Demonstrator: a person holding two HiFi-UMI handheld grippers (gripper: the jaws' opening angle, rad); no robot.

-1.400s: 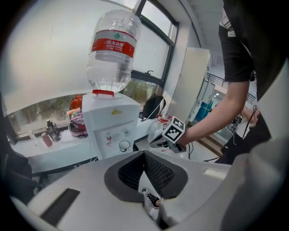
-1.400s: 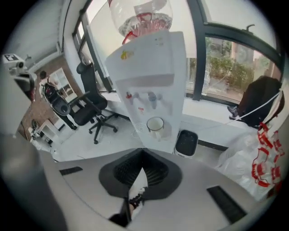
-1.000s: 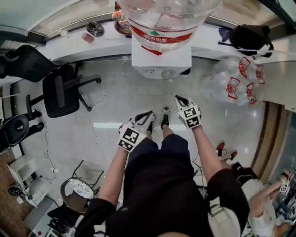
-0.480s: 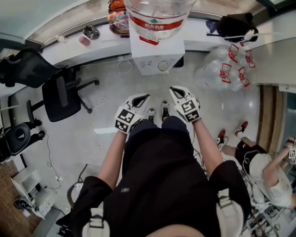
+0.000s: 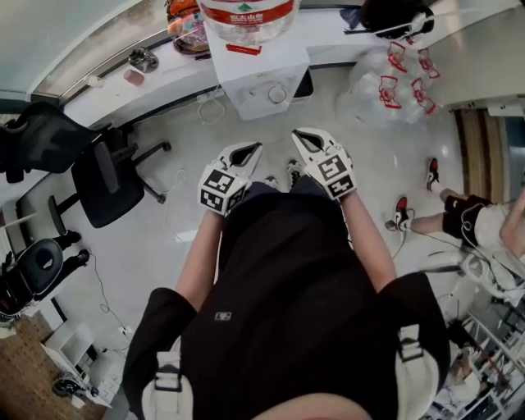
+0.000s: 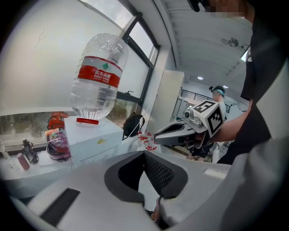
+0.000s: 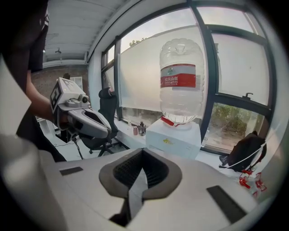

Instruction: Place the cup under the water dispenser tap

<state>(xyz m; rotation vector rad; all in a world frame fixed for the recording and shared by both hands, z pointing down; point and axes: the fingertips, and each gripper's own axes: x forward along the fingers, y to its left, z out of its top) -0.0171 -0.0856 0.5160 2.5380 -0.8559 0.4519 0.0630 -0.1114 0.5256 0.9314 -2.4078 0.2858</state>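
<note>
A white water dispenser stands against the window sill with a clear bottle, red-labelled, upside down on top; its tap area faces me. A small pink cup-like container sits on the sill to the left, far from both grippers. My left gripper and right gripper are held side by side in front of my body and point at the dispenser. Both are shut with nothing between the jaws. The left gripper view shows the left gripper below the dispenser. The right gripper also faces the dispenser.
A black office chair stands at the left. On the floor right of the dispenser lie clear plastic bags with red print. A black bag rests on the sill. Another person sits at the right edge.
Both grippers have risen, the right one more. The head view has tilted, so the dispenser now lies nearer the top edge.
</note>
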